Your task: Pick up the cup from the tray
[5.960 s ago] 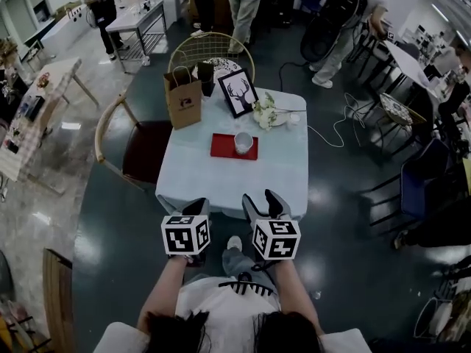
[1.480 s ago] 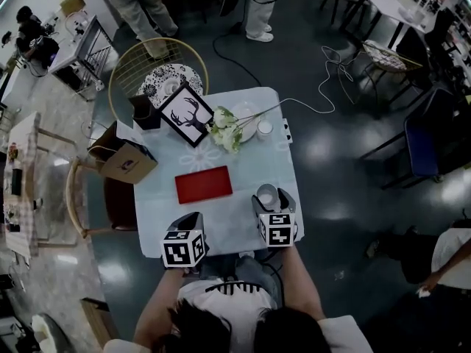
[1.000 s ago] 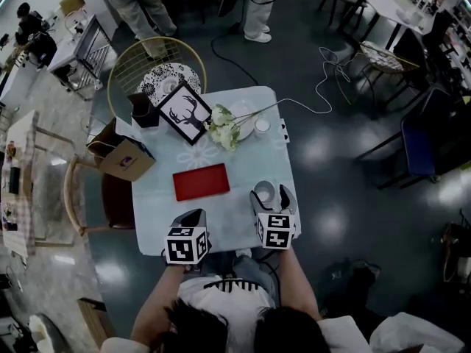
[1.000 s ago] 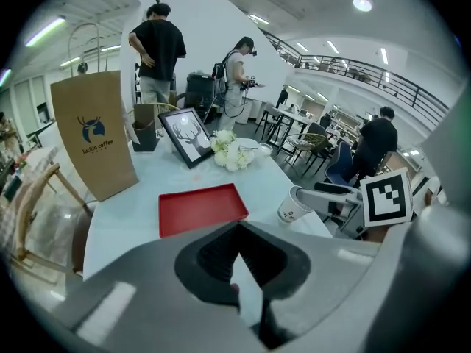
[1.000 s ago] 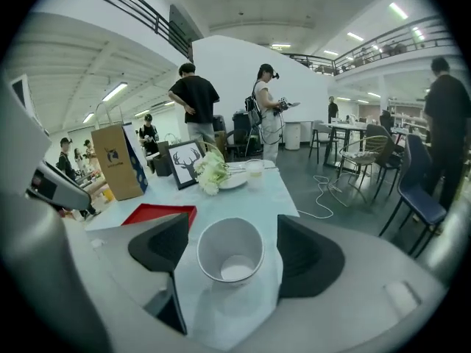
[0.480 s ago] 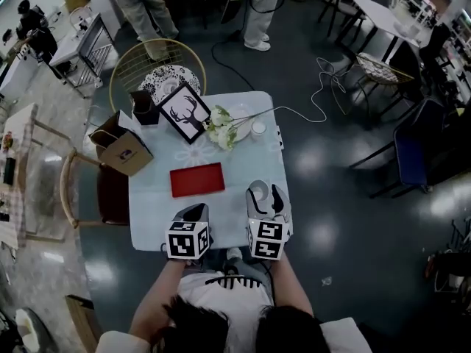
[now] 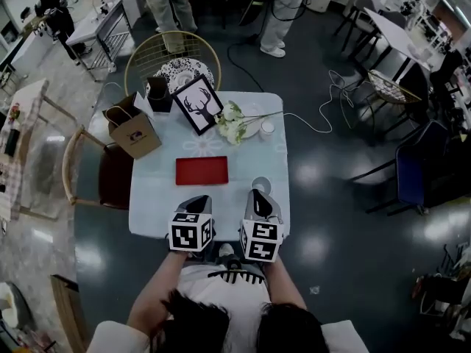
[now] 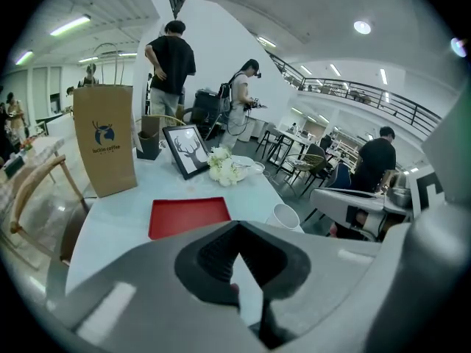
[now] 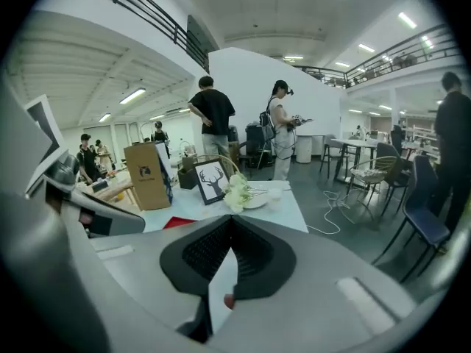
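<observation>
The pale blue square table [image 7: 151, 197] bears a flat red rectangular tray [image 7: 202, 170]. At the table's six o'clock edge, the left gripper [image 7: 196, 201] and right gripper [image 7: 259, 201] each have their jaws pressed together on nothing. A small white cup [image 7: 260, 185] stands on the tabletop at the tray's four o'clock. It appears in the left gripper view [image 8: 283, 215] but not in the right gripper view.

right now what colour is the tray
The tray is red; the head view shows it best.

Table [image 7: 154, 197]: red tray [image 7: 202, 170] at centre. Cup [image 7: 260, 185] upright on table surface just right of tray, apart from it. Left gripper [image 7: 196, 199] and right gripper [image 7: 258, 196] at near edge, right gripper just beside cup
</observation>
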Available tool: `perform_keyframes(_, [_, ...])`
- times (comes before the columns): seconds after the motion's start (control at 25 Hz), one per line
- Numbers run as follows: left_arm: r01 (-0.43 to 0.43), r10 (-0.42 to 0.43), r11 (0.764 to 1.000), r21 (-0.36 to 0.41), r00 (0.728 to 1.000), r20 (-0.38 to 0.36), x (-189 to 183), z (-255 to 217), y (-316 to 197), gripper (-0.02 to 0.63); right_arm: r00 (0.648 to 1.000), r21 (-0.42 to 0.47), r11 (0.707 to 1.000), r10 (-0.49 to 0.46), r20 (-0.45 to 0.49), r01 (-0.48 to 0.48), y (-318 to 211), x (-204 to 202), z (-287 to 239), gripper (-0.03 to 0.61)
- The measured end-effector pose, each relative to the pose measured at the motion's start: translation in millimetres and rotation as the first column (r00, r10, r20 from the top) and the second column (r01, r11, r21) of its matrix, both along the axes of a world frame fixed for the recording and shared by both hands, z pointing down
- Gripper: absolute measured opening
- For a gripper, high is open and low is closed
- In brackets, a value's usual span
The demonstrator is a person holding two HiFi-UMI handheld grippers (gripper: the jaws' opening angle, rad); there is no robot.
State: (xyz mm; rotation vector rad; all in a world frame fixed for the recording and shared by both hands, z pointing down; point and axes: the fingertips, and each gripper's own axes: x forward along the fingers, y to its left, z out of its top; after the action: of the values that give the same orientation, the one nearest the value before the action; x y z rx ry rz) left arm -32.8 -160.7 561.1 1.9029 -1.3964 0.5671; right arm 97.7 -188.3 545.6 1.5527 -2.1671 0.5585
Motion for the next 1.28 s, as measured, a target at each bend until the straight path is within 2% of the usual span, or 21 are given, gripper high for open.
perform_keyframes(0.12, [0.012, -0.012, 1.0, 0.007, 1.0, -0.008, 1.1, -1.0, 4.8, 0.0, 0.986, -0.106, 0.994, -0.017, 0.169, 0.036, 5.2, -15.4, 4.4, 0.026])
perform_keyframes(0.2, [0.014, -0.014, 1.0, 0.014, 1.0, -0.011, 1.2, -3.2, 7.6, 0.0, 0.974, -0.133, 0.989, -0.034, 0.222, 0.065, 5.1, -23.1, 1.0, 0.026])
perform_keyframes(0.4, [0.05, -0.049, 0.998, 0.024, 0.998, -0.027, -5.9, -8.5, 12.5, 0.0, 0.978, -0.053, 0.986, -0.151, 0.142, 0.16, 9.1, -45.3, -14.8, 0.026])
perform_keyframes(0.72, [0.078, -0.077, 0.996, 0.033, 0.997, -0.026, -13.9, -7.4, 20.1, 0.0, 0.97, -0.034, 0.971, -0.235, 0.054, 0.237, 20.5, -63.5, -12.5, 0.025])
perform_keyframes(1.04, [0.07, -0.069, 0.997, 0.036, 0.997, -0.025, -13.7, -9.0, 28.8, 0.0, 0.974, -0.022, 0.974, -0.227, 0.021, 0.227, 29.8, -60.4, -14.6, 0.025])
perform_keyframes(1.28, [0.07, -0.069, 0.997, 0.012, 0.996, -0.049, -13.6, -3.5, 38.8, 0.0, 0.97, -0.049, 0.97, -0.237, 0.047, 0.239, 39.9, -63.4, -10.7, 0.025])
